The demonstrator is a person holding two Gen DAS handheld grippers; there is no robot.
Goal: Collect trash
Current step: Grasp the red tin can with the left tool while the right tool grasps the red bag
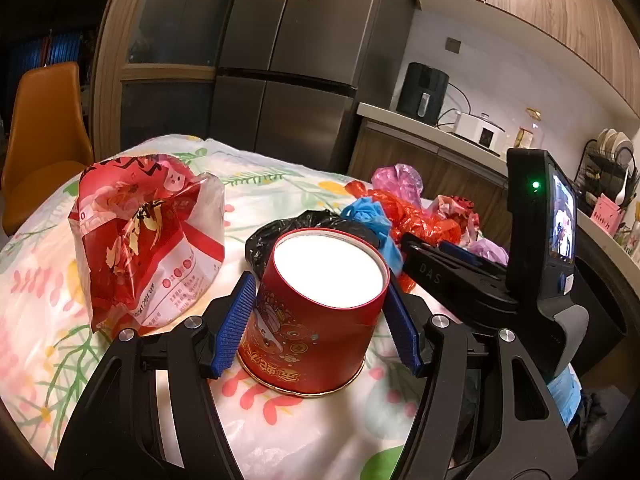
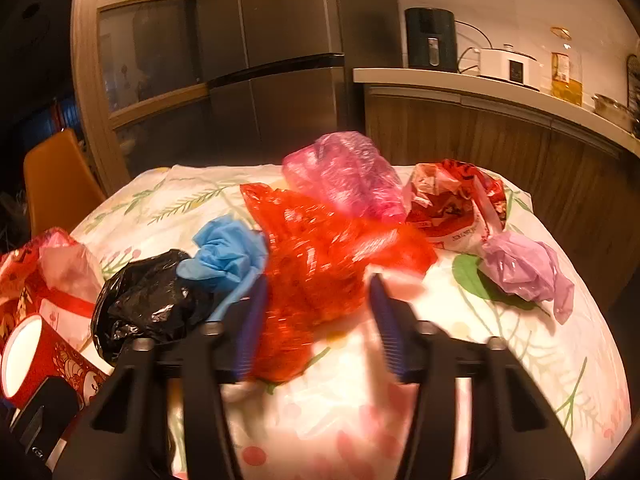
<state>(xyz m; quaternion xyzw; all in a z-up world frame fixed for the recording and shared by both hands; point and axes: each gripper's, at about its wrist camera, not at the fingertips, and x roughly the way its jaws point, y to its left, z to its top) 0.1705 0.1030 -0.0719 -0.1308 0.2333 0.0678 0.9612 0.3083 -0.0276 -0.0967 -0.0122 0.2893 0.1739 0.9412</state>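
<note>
My left gripper (image 1: 320, 278) is shut on an upright red paper cup (image 1: 312, 332) with a white inside; both blue pads press its sides. The cup stands on the floral tablecloth (image 1: 304, 432). In the right wrist view, my right gripper (image 2: 318, 280) is open around a crumpled red plastic bag (image 2: 316, 248). The left pad touches the bag and the right pad stands just clear of it, though the view is blurred. Beside it lie a blue glove (image 2: 228, 248), a black bag (image 2: 148, 300), a pink bag (image 2: 348, 172), a red wrapper (image 2: 452, 200) and a purple bag (image 2: 524, 264).
A large red and white snack bag (image 1: 140, 232) stands left of the cup. An orange chair (image 1: 44, 132) is at the table's far left. Behind the table are a steel fridge (image 1: 296, 60) and a counter (image 2: 480, 84) with appliances.
</note>
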